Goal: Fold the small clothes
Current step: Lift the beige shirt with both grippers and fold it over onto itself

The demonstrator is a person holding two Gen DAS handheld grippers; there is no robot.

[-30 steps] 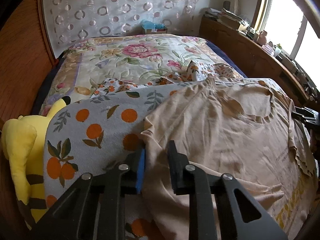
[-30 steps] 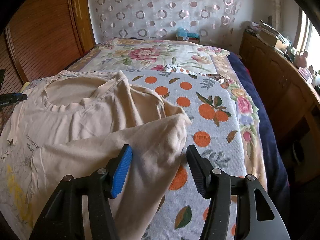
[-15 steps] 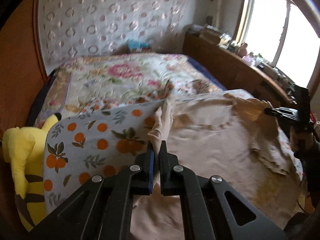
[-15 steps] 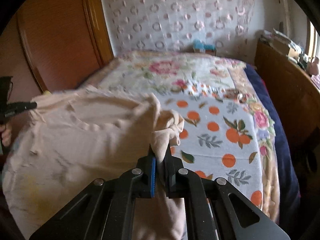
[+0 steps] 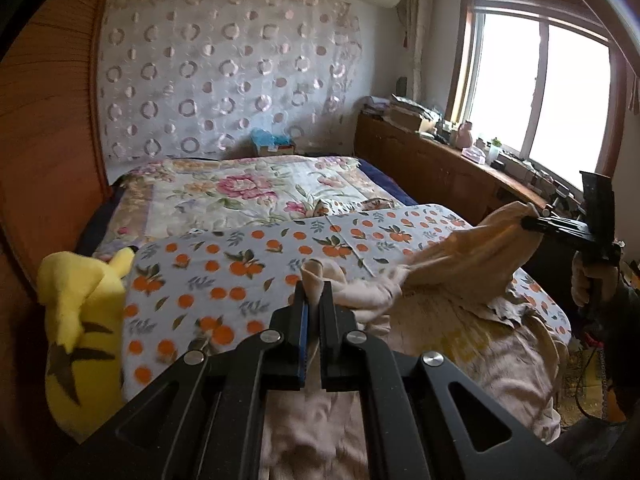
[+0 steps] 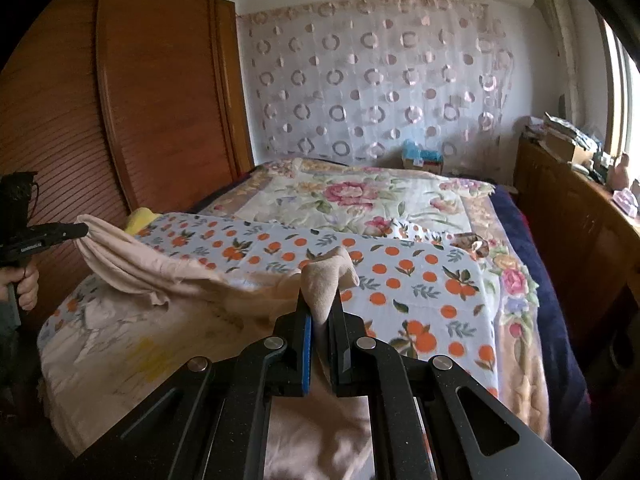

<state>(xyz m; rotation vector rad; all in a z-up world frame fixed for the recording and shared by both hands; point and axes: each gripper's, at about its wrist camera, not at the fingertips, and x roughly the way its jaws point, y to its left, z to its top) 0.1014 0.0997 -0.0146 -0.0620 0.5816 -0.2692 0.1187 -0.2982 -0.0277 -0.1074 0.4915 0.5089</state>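
Two grippers, the left gripper (image 5: pixel 314 300) and the right gripper (image 6: pixel 322 304), were each clamped on a bunched corner of the beige shirt (image 5: pixel 460 344), lifted over the near orange-print blanket (image 6: pixel 400 276), so no fold looked finished and all remained.

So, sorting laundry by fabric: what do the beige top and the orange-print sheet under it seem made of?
Beige top: looks like thin, matte cotton jersey; it drapes limply and bunches softly where pinched. Orange-print sheet: seems a smooth woven cotton or blend, lying flat with crisp printing. Neither can be confirmed by sight.
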